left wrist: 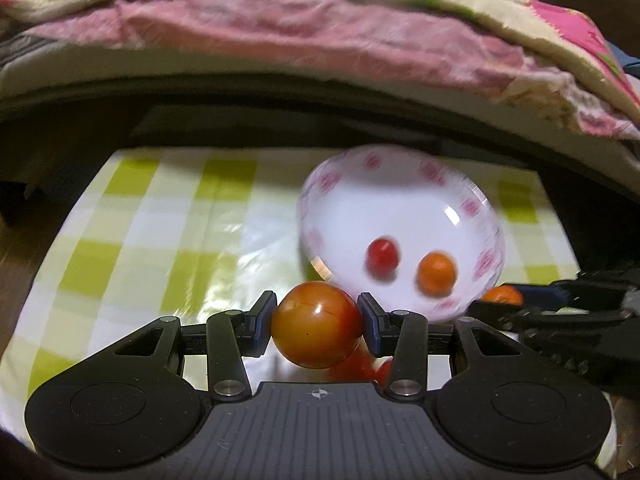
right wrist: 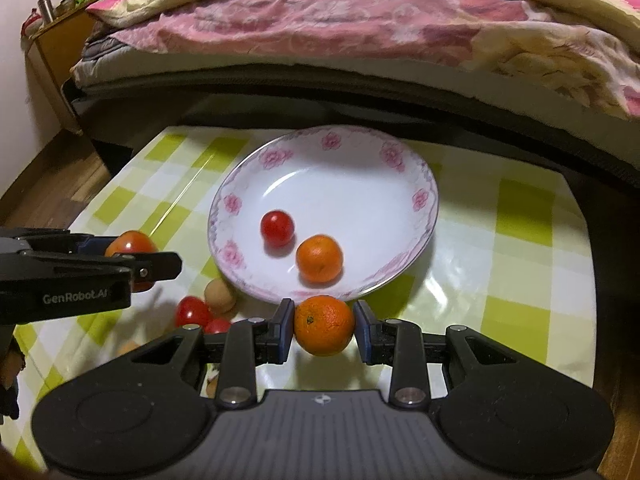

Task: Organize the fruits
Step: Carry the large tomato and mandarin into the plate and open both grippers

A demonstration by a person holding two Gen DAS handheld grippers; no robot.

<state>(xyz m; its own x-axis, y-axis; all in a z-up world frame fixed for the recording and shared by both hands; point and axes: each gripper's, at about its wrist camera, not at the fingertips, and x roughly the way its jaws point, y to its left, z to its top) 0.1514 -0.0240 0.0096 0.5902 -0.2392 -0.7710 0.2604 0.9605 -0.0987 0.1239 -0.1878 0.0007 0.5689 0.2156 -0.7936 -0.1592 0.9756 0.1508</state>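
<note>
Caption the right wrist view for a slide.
Right gripper holds an orange before a plate with two fruits.

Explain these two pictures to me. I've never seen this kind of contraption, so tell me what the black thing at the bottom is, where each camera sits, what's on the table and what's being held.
Each black shape at the bottom is a hand-held gripper with two fingers, carried by a person, one in each hand. A wide-angle camera sits on each gripper and looks forward along its fingers, so each picture shows its own gripper from behind.

In the left gripper's picture, the left gripper is shut on a large tomato. In the right gripper's picture, the right gripper is shut on an orange.

Ahead lies a checked green and white tablecloth with a flowered plate on it. The plate holds a small red tomato and a second orange. Beside the plate on the cloth lie more small tomatoes and a round tan fruit. A bed with pink bedding stands behind.
</note>
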